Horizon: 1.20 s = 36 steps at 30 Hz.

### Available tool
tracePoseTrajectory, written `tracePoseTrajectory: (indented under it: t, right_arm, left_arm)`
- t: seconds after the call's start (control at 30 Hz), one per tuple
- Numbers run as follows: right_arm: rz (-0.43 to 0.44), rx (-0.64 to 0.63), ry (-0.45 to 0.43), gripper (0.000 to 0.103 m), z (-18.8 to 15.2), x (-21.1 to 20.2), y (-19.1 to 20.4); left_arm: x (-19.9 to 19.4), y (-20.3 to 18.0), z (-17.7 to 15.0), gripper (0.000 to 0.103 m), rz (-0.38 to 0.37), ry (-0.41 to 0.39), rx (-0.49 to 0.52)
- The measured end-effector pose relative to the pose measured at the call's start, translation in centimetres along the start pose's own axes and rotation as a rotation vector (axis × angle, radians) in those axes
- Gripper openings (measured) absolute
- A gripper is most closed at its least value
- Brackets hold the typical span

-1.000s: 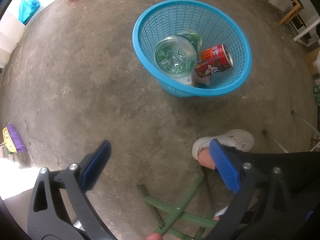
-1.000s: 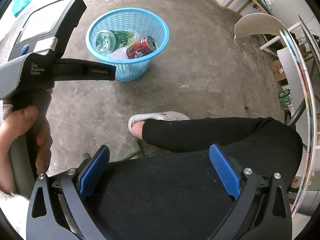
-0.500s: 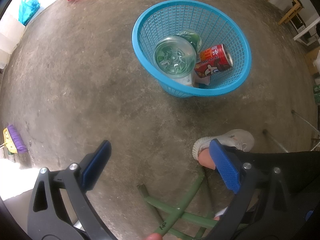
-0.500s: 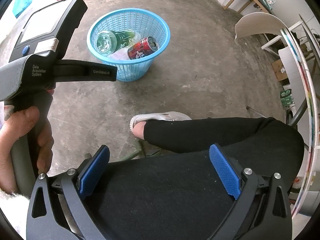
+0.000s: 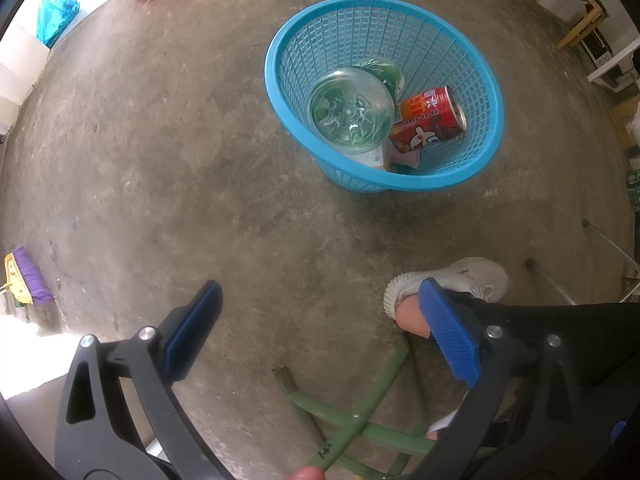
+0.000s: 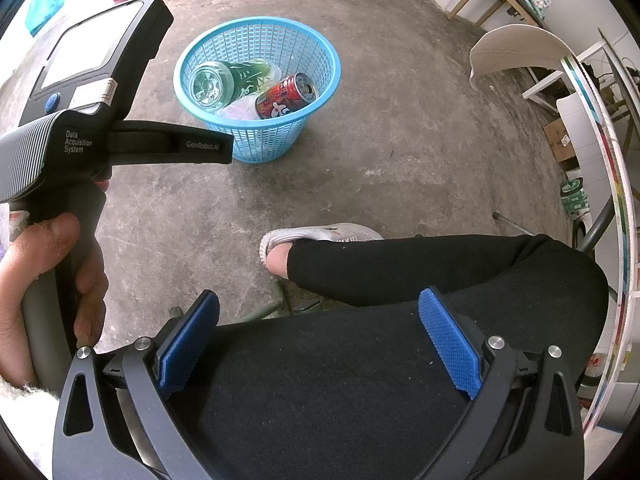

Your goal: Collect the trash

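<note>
With my left gripper (image 5: 318, 332) and right gripper (image 6: 318, 338) both spread wide and empty, the green plastic bottle (image 5: 352, 114) and red drink can (image 5: 430, 120) already lie in the blue mesh basket (image 5: 476, 64) at upper right, so a careless reach could tip it.

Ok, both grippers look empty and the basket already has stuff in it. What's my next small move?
Probably pan to look for leftover trash. The basket already holds the green bottle and the red can, the left gripper and right gripper are open and empty, and the floor nearby shows no loose litter.
</note>
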State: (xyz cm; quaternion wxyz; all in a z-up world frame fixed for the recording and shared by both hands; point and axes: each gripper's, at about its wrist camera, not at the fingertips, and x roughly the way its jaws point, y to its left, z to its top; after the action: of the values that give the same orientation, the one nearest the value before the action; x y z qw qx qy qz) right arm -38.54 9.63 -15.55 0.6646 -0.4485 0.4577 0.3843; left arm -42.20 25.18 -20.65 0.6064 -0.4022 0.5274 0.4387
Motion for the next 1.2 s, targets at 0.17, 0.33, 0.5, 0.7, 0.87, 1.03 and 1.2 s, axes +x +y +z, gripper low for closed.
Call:
tracePoseTrajectory:
  t: [0.17, 0.33, 0.5, 0.7, 0.87, 1.03, 1.2]
  right_arm:
    - [0.001, 0.0, 0.0, 0.097, -0.01, -0.02, -0.02]
    - [0.018, 0.007, -0.002, 0.097, 0.02, -0.01, -0.06]
    - [0.018, 0.006, -0.001, 0.097, 0.02, 0.01, -0.03]
    - [0.019, 0.007, -0.001, 0.097, 0.06, 0.04, 0.04]
    - [0.019, 0.007, -0.001, 0.097, 0.06, 0.04, 0.05]
    - [0.018, 0.006, -0.001, 0.097, 0.07, 0.06, 0.07]
    - [0.018, 0.006, -0.001, 0.097, 0.05, 0.05, 0.05]
  left_arm:
    - [0.07, 0.0, -0.03, 0.094, 0.0, 0.001, 0.0]
    - [0.05, -0.05, -0.03, 0.094, 0.002, -0.005, 0.0]
    - [0.17, -0.18, -0.17, 0.094, 0.003, -0.004, 0.0]
    - [0.12, -0.15, -0.11, 0.094, 0.002, -0.002, 0.003]
    - [0.21, -0.16, -0.11, 0.094, 0.002, 0.001, 0.003]
    - [0.17, -0.2, -0.13, 0.094, 0.004, -0.005, 0.005]
    - [-0.13, -0.34, -0.13, 0.094, 0.021, -0.023, 0.01]
